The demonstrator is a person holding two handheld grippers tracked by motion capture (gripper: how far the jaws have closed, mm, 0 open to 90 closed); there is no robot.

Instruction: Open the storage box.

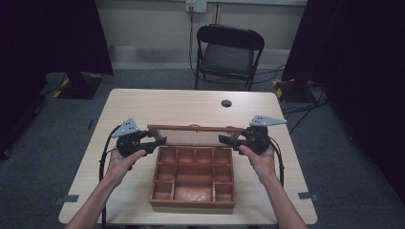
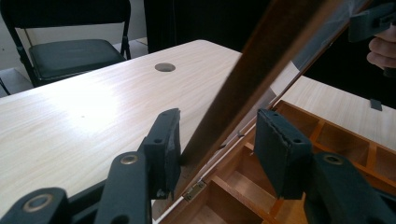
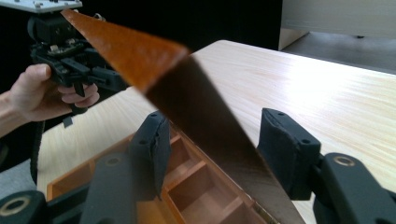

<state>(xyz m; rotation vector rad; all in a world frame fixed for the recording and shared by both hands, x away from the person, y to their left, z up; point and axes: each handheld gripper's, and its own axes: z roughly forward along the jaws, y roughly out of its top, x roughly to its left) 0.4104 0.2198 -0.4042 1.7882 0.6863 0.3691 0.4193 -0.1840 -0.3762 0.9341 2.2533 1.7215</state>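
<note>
Hinged lid (image 1: 193,135) of the wooden compartment box (image 1: 193,191) stands raised, long axis crosswise; left gripper (image 1: 155,143) and right gripper (image 1: 229,140) straddle its ends, jaws parted, unclamped

The box (image 1: 193,179) sits mid-table (image 1: 143,102) (lid (image 1: 195,128) up behind), chair (image 1: 228,52) beyond.

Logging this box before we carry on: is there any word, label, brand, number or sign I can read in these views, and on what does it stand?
None: no readable text stands on the wooden compartment box, its raised lid, the table or the folding chair.
The wall socket plate is too small to show any marking.
The yellow-and-black stripes on the floor stand's base are a pattern, not words.
</note>
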